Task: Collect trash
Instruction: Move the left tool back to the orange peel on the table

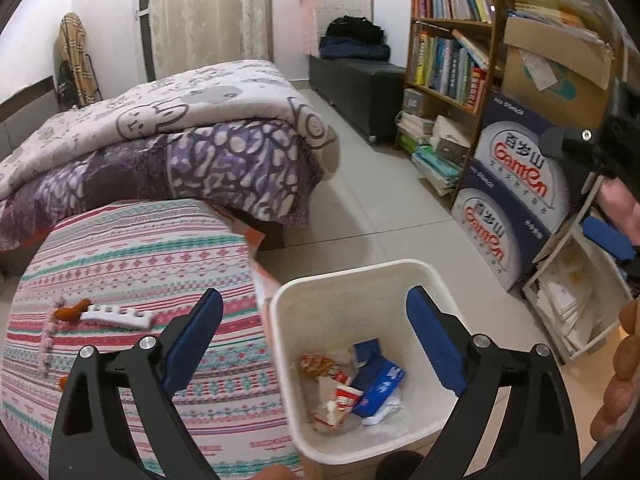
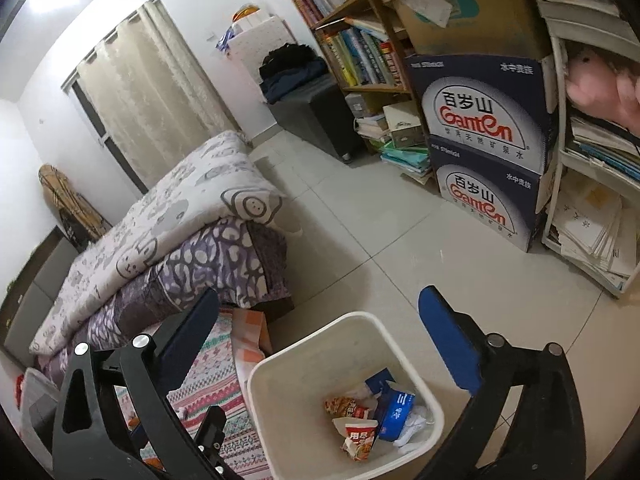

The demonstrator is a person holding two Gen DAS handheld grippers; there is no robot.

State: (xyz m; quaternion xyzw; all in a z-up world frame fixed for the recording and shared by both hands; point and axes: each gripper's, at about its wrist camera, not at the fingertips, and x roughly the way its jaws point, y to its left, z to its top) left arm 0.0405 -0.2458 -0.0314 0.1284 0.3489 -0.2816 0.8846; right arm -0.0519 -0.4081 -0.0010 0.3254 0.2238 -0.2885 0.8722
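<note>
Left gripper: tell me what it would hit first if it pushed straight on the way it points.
Most likely the white bin. The left gripper is open and empty, aimed down over the near rim, so it would meet the wrappers inside. Depth is unclear.

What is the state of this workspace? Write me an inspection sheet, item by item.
Surface: pale tiled floor; striped cloth beside the bin.
Job's things: white bin on the floor, holding a blue packet, red snack wrappers and white tissue.
Clutter: white toothed piece and orange scrap on the cloth.
Grippers: left claw open and empty over the bin; right claw open and empty.
Cables: nothing seen.
Surroundings: folded quilts, bookshelf, stacked water cartons, curtain.
</note>
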